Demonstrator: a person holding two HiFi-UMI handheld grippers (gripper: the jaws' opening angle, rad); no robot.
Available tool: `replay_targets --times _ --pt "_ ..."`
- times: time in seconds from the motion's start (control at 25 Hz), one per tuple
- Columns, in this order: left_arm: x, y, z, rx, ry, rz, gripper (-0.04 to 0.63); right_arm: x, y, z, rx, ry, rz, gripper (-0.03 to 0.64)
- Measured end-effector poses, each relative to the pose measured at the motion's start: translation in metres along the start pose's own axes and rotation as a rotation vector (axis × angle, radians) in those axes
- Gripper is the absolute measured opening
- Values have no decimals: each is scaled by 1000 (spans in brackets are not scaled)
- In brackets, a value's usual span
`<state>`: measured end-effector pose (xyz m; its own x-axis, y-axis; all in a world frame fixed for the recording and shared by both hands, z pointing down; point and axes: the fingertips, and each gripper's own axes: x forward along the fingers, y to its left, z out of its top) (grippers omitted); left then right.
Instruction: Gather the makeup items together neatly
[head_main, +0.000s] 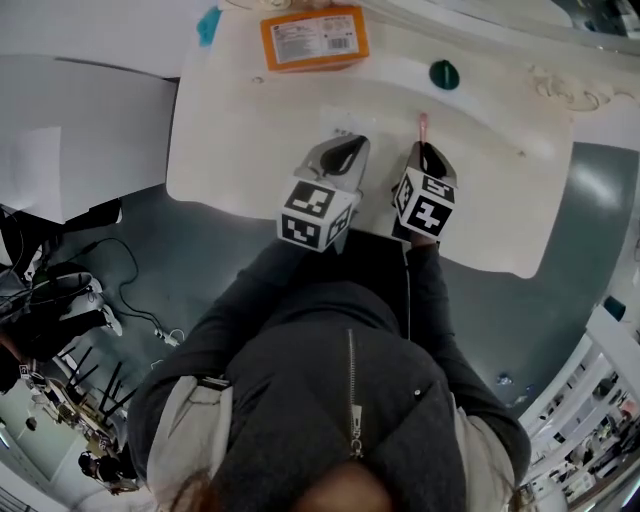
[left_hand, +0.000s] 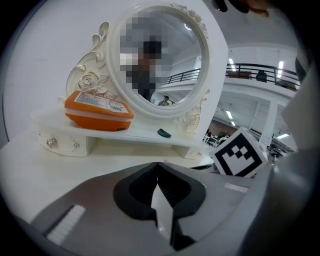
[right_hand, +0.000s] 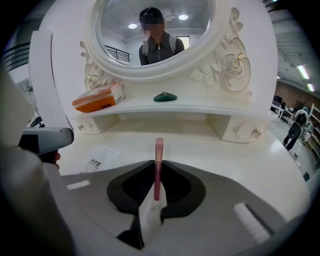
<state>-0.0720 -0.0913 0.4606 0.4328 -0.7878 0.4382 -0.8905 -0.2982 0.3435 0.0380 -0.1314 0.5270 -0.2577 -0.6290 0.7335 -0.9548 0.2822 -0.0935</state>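
Right gripper (right_hand: 158, 162) is clamped on the pink stick (right_hand: 159, 145). The stick's long axis runs out along the jaws toward the shelf (right_hand: 200, 107), with the green item (right_hand: 165, 97) dead ahead there. The orange pack (right_hand: 97, 98) is up-left on the same shelf, on the side of the left gripper (left_hand: 159, 165), whose jaws are together on nothing. Surface is a white vanity top (right_hand: 210, 145) under a mirror (right_hand: 200, 25), with a paper sachet (right_hand: 102, 157) lying just left of the stick and an open hall (left_hand: 260, 100) beyond.

Large hall: balcony railing (left_hand: 265, 67), strip lights (left_hand: 231, 64).
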Motion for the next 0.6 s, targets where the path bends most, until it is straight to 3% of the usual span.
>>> replay_targets --times 0.6 --pt "-13 1 -10 82 62 -168 9 -20 25 -24 116 -28 -105 48"
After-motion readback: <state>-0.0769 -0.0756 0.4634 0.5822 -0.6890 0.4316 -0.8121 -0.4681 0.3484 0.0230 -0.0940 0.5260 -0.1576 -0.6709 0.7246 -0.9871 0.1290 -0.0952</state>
